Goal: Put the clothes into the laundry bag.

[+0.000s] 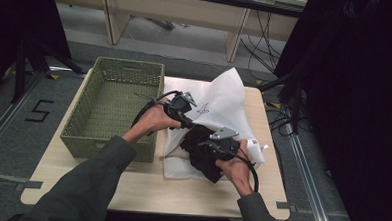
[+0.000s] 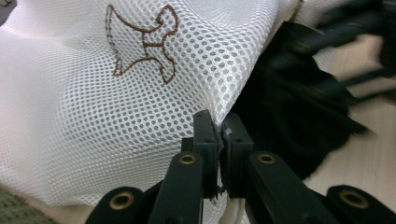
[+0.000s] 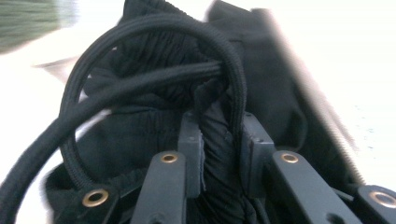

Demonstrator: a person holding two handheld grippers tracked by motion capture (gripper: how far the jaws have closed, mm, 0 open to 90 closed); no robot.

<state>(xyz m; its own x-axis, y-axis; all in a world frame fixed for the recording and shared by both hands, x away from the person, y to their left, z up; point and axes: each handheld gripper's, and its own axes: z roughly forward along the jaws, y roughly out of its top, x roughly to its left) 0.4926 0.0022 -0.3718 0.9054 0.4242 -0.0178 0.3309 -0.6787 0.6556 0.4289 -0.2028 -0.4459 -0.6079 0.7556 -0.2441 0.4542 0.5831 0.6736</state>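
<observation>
The white mesh bag [image 1: 224, 99] lies on the right half of the tabletop [image 1: 130, 185], its upper part raised and crumpled, with a brown embroidered figure [image 2: 144, 39] on its face. A black garment [image 1: 202, 153] sits at the bag's mouth, partly on the mesh and partly toward the tabletop's near edge. The left claw [image 1: 186, 121] is clenched on a fold of the mesh at the bag's edge; in the left gripper view the two pads meet with the white netting pinched between them, the black garment just beside. The right claw [image 3: 219, 140] is grasping the black garment: in the right gripper view a gathered ridge of dark fabric stands between the jaws, pressed on both sides, with a black cable [image 3: 140, 84] looped across in front. Both hands enter from the near edge, sleeves dark grey. A green woven basket [image 1: 81, 113] stands on the left half of the tabletop, just beside the bag.
</observation>
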